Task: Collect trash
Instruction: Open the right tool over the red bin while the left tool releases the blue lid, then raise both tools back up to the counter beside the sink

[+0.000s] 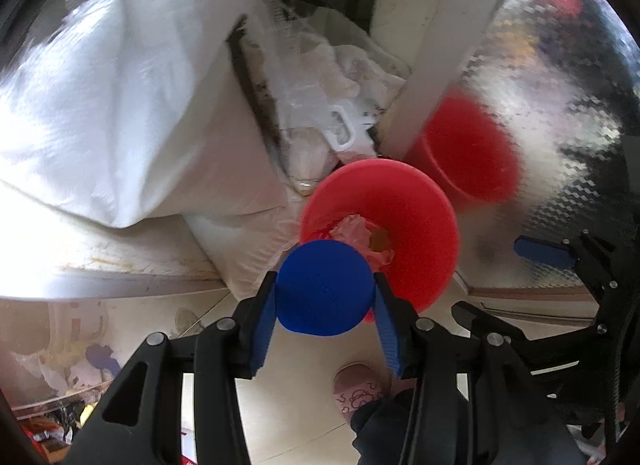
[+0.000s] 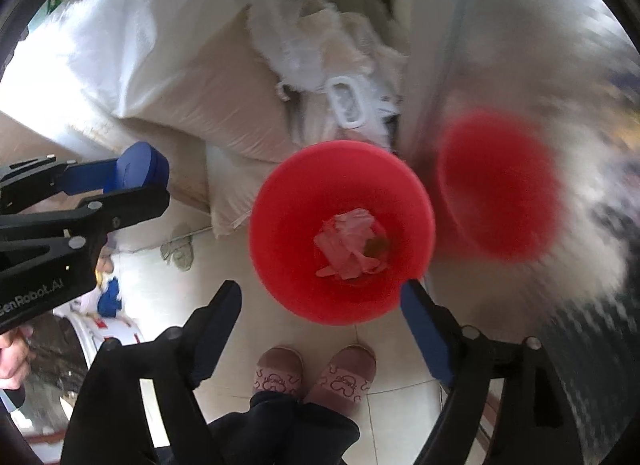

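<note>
My left gripper is shut on a round blue object and holds it just above the near rim of a red bin. Crumpled pink-white paper lies in the bin's bottom. In the right wrist view the same red bin stands on the floor just ahead, with the paper trash inside. My right gripper is open and empty above the bin's near rim. The left gripper with the blue object shows at the left.
White and beige sacks and a clear plastic bag are piled behind the bin. A shiny patterned panel at the right mirrors the bin. The person's pink slippers stand on the tiled floor. Clutter lies at lower left.
</note>
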Available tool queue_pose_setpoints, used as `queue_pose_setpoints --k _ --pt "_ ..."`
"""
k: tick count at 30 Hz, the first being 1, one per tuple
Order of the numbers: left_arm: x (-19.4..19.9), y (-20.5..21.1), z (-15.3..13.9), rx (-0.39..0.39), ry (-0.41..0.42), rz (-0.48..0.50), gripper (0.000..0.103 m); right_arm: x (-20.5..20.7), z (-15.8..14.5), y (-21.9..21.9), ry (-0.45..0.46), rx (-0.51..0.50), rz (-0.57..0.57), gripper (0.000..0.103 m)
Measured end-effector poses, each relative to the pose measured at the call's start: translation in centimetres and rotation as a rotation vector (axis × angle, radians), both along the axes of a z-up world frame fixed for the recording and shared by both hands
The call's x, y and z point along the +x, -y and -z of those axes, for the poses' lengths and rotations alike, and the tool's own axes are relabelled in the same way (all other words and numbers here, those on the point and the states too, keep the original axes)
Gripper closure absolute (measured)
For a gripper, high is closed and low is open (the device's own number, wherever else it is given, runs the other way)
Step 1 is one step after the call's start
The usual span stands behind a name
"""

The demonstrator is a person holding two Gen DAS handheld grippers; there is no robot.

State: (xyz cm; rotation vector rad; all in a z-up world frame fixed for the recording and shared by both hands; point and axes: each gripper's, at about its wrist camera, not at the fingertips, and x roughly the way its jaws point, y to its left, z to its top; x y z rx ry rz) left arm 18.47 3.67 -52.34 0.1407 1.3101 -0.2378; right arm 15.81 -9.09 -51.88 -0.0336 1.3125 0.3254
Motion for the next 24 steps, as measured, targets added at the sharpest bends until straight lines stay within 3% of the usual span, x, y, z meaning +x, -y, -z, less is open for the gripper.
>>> queue_pose_setpoints --k 13,15,17,19,24 --pt "1.2 3.7 0.8 -0.012 0.017 0.110 0.060 0.3 0.1 2.9 0.040 -0.084 0.129 0.021" --pt "1.5 3.8 0.8 -0.025 0.019 0.113 0.051 0.6 0.1 3.0 0.054 -0.098 0.134 0.021" --pt "1.6 3.8 0.6 -0.040 0.032 0.119 0.032 0.8 -0.2 3.0 0.057 -0.090 0.137 0.021" --pt "1.8 3.8 0.3 -0.051 0.034 0.119 0.025 0.9 -0.7 3.1 0.066 -0.087 0.144 0.021" --pt "1.7 3.4 -0.6 -0.039 0.046 0.096 0.021 1.0 -1.7 2.8 0.068 -0.074 0.140 0.021"
